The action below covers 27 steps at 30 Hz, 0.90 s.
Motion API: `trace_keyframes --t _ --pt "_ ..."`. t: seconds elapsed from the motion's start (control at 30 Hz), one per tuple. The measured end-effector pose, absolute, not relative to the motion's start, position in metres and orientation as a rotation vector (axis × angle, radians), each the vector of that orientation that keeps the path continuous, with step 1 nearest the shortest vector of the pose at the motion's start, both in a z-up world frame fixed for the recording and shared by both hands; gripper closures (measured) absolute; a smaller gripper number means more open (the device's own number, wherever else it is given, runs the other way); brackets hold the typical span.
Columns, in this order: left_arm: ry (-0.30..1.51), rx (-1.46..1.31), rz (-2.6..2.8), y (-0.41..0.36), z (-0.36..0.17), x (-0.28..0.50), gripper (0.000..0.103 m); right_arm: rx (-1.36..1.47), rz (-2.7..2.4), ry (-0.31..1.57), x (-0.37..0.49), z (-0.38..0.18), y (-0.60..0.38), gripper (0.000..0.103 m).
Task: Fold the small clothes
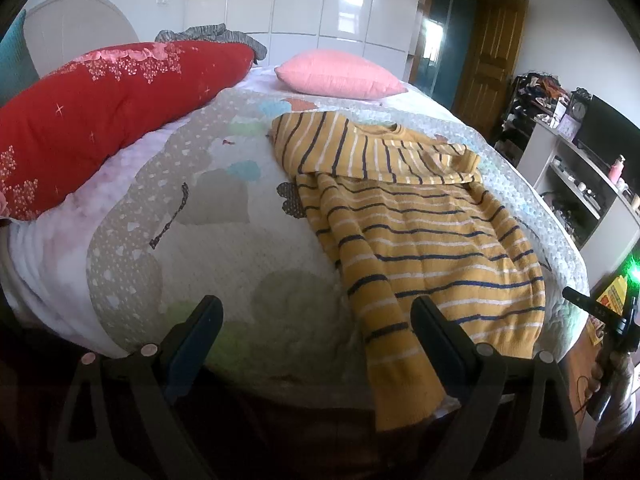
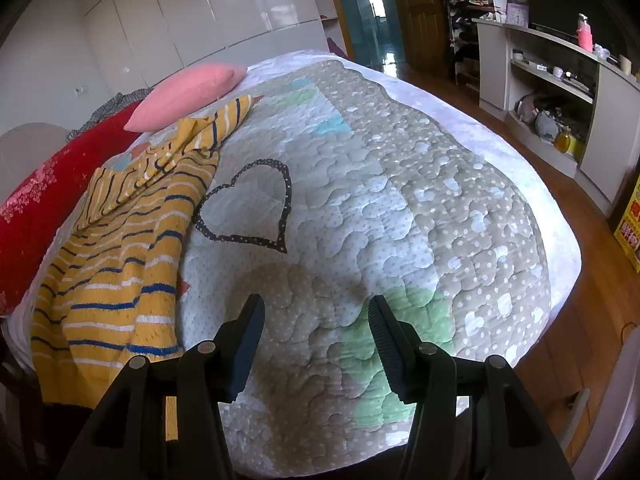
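Left wrist view: The left tool (image 1: 316, 336) stood wide open and held nothing. Its two fingers pointed down at the near edge of the bed (image 1: 224, 240). The sweater (image 1: 420, 240), yellow with dark and white stripes, lay spread on the quilt, ahead of the tool and to its right. The sweater's hem hung over the near edge of the bed, just beside the tool's right finger (image 1: 436, 340); whether the two touched could not be told. A red cushion (image 1: 100, 120) lay at the left and a pink pillow (image 1: 340, 76) at the far end.

Right wrist view: The right tool (image 2: 316, 336) stood partly open and held nothing. Bare quilt lay between its fingers. The sweater (image 2: 120, 280) lay to the left of the tool, near its left finger (image 2: 248, 344) but apart from it. A heart patch (image 2: 248, 204) on the quilt lay ahead of the tool.
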<state>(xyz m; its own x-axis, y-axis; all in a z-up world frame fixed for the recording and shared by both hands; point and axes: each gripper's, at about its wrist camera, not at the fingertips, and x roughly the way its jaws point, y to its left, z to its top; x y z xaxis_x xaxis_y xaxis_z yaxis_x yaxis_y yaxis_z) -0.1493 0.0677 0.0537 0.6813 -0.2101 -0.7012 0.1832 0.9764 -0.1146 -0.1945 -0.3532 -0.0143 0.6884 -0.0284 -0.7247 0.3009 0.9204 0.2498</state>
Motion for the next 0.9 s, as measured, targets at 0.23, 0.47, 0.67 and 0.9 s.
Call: trace_keyframes --t 0.23,0.47,0.67,0.9 --pt "0.808 -0.043 -0.220 0.068 0.049 -0.148 0.009 0.374 -0.189 0.799 -0.194 -0.017 -0.352 0.044" --pt "0.818 -0.044 -0.221 0.067 0.046 -0.148 0.009 0.378 -0.187 0.806 -0.193 -0.021 -0.350 0.044" --pt "0.832 -0.052 -0.224 0.066 0.042 -0.146 0.009 0.377 -0.186 0.810 -0.193 -0.023 -0.349 0.043" --pt "0.843 -0.053 -0.226 0.065 0.039 -0.145 0.009 0.376 -0.186 0.810 -0.192 -0.023 -0.349 0.042"
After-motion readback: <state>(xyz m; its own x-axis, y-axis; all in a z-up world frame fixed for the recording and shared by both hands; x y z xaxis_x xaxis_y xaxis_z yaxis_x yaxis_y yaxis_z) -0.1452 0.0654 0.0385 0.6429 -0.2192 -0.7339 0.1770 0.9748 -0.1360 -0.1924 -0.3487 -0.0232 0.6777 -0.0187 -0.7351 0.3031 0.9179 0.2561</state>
